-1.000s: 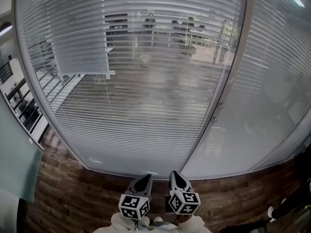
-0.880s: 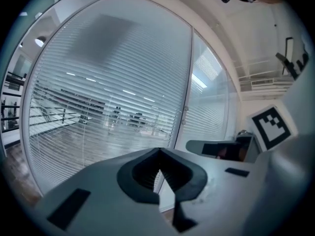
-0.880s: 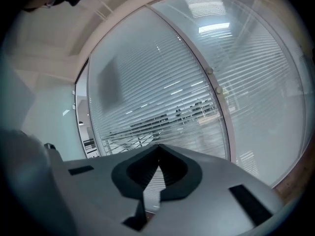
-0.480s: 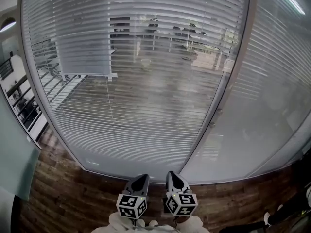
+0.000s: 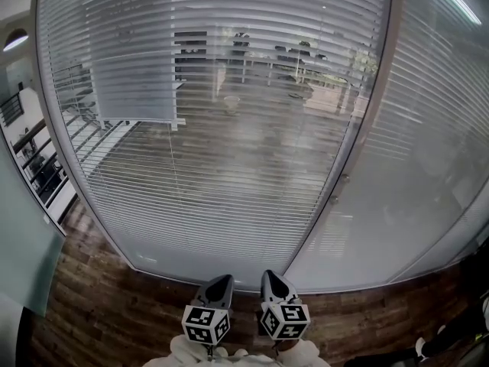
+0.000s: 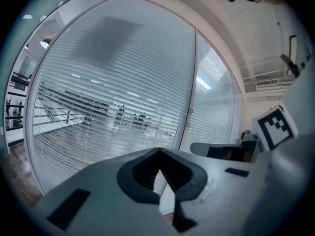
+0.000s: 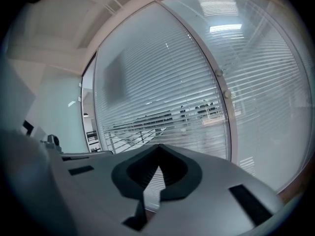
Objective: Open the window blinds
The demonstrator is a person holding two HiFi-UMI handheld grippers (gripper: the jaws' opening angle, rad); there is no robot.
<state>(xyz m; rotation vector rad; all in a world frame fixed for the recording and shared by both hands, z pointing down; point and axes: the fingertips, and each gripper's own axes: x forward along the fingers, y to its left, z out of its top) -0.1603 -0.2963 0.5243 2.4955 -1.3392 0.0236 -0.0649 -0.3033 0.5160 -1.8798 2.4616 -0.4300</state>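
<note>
White horizontal window blinds [image 5: 229, 128] hang behind a glass wall, and their slats are tilted enough to show a room beyond. A thin cord [image 5: 172, 167] hangs in front of them at the left. Two small knobs [image 5: 344, 178] sit on the metal frame post [image 5: 365, 121]. They also show in the right gripper view as knobs [image 7: 218, 73]. My left gripper [image 5: 216, 285] and right gripper [image 5: 273, 281] are side by side at the bottom of the head view. Both point at the glass from a distance, shut and empty. The left gripper [image 6: 159, 150] and right gripper [image 7: 158, 145] show tips that meet.
The panel right of the post has blinds [image 5: 435, 159] with flatter, more closed slats. A dark wooden floor [image 5: 99, 304] runs along the foot of the glass. A pale wall [image 5: 23, 251] stands at the left. Dark shapes [image 5: 451, 327] lie at the bottom right.
The head view has tipped up slightly, so the blinds fill more of it. Both grippers stay side by side and shut.
</note>
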